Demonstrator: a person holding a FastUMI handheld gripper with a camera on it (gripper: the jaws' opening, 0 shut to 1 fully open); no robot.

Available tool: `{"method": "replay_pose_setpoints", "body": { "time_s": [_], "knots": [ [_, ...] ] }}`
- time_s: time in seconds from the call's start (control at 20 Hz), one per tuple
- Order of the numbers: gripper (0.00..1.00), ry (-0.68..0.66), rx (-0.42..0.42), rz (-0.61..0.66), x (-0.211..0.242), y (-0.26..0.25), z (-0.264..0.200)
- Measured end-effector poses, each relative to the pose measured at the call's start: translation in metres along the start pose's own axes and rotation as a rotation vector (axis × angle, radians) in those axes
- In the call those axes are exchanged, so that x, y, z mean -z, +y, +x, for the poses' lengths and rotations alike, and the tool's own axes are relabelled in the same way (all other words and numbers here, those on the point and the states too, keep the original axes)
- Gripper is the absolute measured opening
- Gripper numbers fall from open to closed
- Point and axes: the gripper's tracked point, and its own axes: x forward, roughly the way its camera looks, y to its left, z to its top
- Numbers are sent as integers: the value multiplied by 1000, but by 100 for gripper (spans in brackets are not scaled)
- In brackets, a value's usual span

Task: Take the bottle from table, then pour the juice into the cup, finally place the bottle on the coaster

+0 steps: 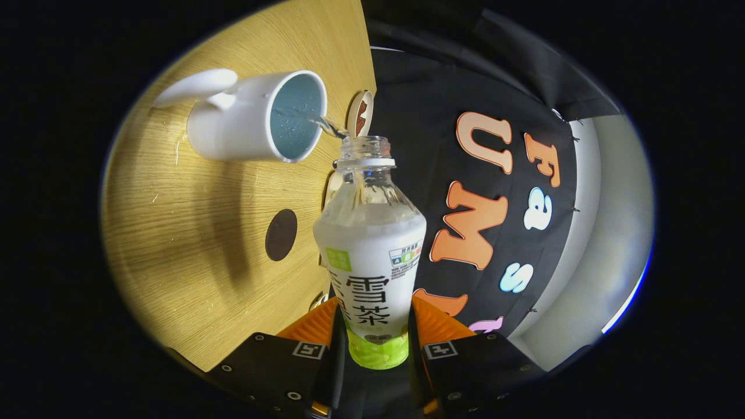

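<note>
- Wood-grain table [192, 244] across the scene, rolled steeply sideways with the tilted camera; dark booth wall beyond its far edge.
- Gripper [375, 343] clamped on the bottle [372, 256]; both fingers pressed against the lower label band, one on each side; body held between them, neck pointing forward and away.
- Bottle uncapped, tipped toward the cup [256, 116]; thin clear stream [327, 125] leaving the mouth and crossing just over the cup's rim; droplets on the inner wall; pouring step judged under way, level in the cup hard to tell.
- Cup white with a long handle, standing on the table just beyond the bottle mouth; close to it, not touching.
- Round dark disc [281, 234] flat on the table, nearer the fingers than the cup; likely the coaster, untouched so far; another small round piece [361, 113] by the table edge behind the neck, nature unclear.
- Handling, as a judgement: thin plastic wall, light and getting lighter while emptying; likely to dent under hard squeeze; smooth label film possibly slippery, more so if wet.
- Best hold judged low on the labelled body, as now; wide and near-cylindrical there; clear shoulder tapered and prone to sliding out.
- Risk: open mouth, so any jerk on the way to the disc could spill; upright first, then travel.
</note>
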Motion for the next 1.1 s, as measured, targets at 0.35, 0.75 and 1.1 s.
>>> {"method": "replay_pose_setpoints", "body": {
  "time_s": [0.35, 0.75, 1.1],
  "knots": [
    [47, -3, 4, -32, -2, -4, 0],
    [47, -13, 6, -93, -7, -8, 2],
    [47, -30, 14, -144, -13, -16, 0]
  ]
}}
